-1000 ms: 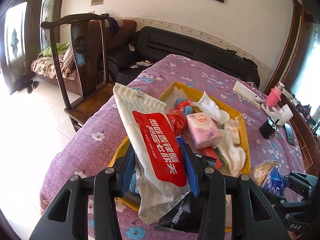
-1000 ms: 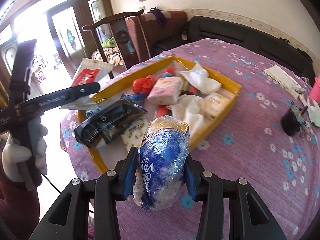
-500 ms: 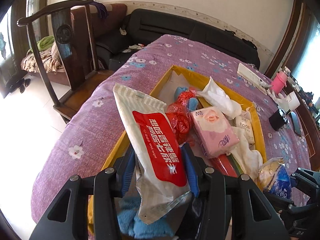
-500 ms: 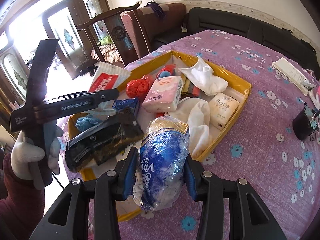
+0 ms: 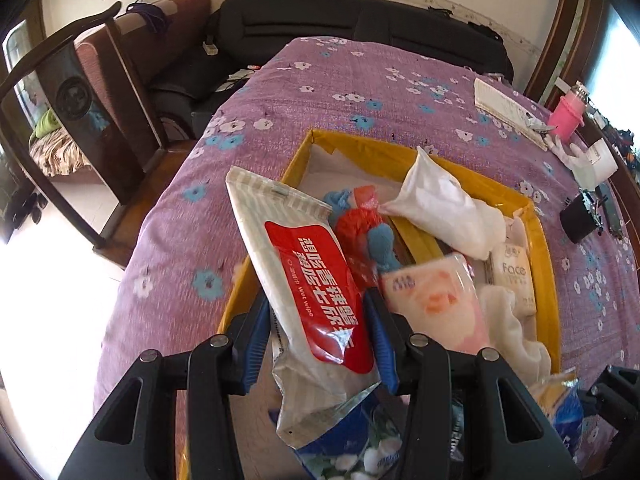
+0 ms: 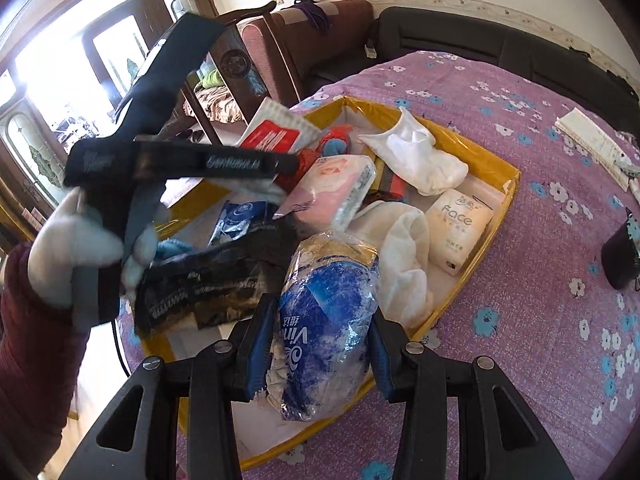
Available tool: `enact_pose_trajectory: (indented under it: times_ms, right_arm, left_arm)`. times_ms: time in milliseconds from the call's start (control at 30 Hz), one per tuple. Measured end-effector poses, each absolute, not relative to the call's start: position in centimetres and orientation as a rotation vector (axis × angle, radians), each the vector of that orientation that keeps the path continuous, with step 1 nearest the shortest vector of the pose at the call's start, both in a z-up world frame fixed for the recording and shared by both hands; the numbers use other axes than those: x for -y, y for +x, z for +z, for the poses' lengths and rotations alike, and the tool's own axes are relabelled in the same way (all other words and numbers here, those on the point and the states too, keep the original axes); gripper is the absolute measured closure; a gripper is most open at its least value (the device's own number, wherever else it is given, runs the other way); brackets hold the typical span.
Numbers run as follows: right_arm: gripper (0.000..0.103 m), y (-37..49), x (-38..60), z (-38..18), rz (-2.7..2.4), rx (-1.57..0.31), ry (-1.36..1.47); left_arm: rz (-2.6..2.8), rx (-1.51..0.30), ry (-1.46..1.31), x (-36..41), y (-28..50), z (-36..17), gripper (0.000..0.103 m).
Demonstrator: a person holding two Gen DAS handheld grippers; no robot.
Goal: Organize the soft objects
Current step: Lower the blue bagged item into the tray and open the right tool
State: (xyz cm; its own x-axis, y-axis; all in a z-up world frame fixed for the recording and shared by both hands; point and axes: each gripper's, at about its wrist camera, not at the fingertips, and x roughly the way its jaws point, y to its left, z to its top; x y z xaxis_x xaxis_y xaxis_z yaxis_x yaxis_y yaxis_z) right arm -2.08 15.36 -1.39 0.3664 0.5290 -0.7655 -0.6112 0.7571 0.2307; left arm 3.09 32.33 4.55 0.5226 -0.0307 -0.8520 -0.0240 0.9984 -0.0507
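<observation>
Left wrist: crinkly flat wet-wipe pack [image 5: 312, 280], jaws pinching it.

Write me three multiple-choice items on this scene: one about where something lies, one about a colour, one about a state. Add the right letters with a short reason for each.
1. Where does the pack marked "Face" lie?
A. inside the yellow tray
B. on the black sofa
C. on the wooden chair

2. What colour is the label on the wet wipe pack held by the left gripper?
A. green
B. red
C. black

3. What state is the right gripper in?
A. open and empty
B. shut with nothing between its fingers
C. shut on the blue tissue pack

Answers:
1. A: the pack rests on the tray floor near its right wall, beside a white cloth.
2. B: a red panel with white writing covers the front of the pack.
3. C: the blue pads press both sides of the crinkled pack.
</observation>
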Motion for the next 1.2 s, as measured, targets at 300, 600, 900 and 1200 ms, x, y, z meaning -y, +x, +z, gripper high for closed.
enact_pose_trajectory:
  times_ms: [300, 600, 900, 1200]
  right_arm:
    - [0.056, -1.5, -13.9, -1.8, 0.74, -0.954, -0.054]
    - [0.056, -3.3, -18.0, -1.9, 0.866, -0.951, -0.126]
    - [0.057, -1.6, -16.7, -3.1, 0.798, -1.014, -0.111]
    - [0.057, -1.0, -16.1, -2.4, 0.745, -0.997, -0.105]
  left_arm:
    - [-0.095, -0.995, -0.077, -33.3, 3.5, 6.8, 0.058]
    - [-0.062, -0.994, -0.058, -33.7, 3.1, 7.0, 0.058]
    - [-0.065, -1.045, -0.027, -31.9, 5.4, 5.4, 0.058]
    - [-0.027, -1.059, -0.071, -32.0, 9.5, 4.1, 0.058]
